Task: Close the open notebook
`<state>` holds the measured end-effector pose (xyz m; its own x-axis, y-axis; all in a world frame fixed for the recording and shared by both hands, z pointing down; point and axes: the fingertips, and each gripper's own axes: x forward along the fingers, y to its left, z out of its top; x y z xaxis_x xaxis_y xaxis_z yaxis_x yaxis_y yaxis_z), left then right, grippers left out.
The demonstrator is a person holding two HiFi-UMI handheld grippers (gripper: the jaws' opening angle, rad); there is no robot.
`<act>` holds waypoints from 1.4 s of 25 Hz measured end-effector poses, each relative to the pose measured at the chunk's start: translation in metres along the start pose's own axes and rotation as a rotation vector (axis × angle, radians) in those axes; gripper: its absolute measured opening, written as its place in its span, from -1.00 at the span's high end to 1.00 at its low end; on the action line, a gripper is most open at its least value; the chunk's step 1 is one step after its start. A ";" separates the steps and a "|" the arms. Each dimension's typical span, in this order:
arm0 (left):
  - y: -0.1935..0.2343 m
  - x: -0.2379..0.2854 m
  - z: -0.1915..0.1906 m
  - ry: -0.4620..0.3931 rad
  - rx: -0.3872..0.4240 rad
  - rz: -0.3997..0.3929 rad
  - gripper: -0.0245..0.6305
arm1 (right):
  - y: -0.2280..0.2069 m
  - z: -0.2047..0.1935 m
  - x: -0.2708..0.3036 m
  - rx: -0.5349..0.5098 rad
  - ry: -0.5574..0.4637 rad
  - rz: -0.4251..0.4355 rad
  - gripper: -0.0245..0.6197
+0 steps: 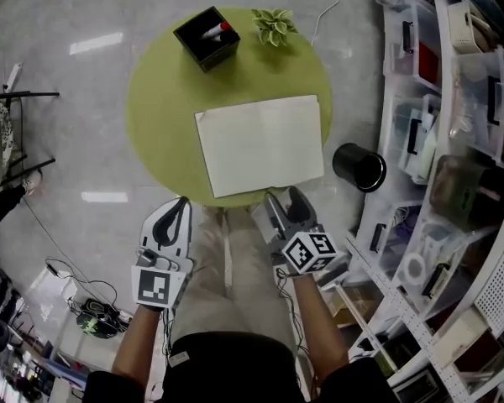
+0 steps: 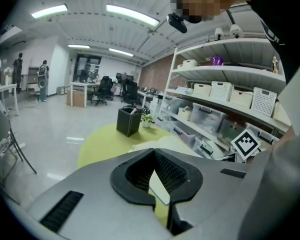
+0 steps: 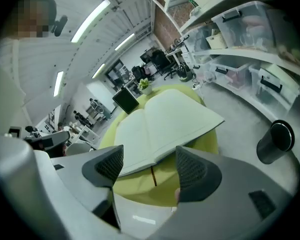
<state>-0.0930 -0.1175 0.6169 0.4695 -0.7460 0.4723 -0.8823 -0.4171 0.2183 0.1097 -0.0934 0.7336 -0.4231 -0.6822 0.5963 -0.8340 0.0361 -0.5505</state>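
Right tool [image 1: 284, 198] wide, empty, just below notebook [image 1: 260, 143] at frame centre; left tool [image 1: 181, 205] closed, empty. Best: catch one cover's edge, fold it over.

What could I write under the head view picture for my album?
The shut left gripper and open right gripper hover near an open notebook on a round green table.

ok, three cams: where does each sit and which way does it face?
Head view: on the person's head, steeply down on the green table and open notebook; shows both forearms, left gripper, right gripper, lap.
Left gripper view: on the left gripper, out across the table toward the pen holder; own jaws together.
Right gripper view: on the right gripper, toward the notebook's near edge; own jaws apart, empty.
Shared: all three see notebook and table.
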 end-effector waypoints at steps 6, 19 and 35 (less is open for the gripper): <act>0.001 0.003 -0.030 0.040 -0.018 -0.007 0.87 | -0.007 -0.010 0.007 0.082 -0.051 0.028 -0.05; -0.010 0.010 -0.051 0.040 -0.017 -0.045 0.87 | -0.028 -0.003 0.013 0.154 -0.127 0.055 0.29; -0.018 0.009 -0.093 0.097 -0.096 -0.020 0.87 | -0.037 -0.001 0.004 0.148 -0.135 0.061 0.86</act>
<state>-0.0764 -0.0686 0.6968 0.4859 -0.6820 0.5466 -0.8740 -0.3764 0.3072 0.1385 -0.0964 0.7564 -0.4115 -0.7741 0.4811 -0.7430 -0.0208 -0.6690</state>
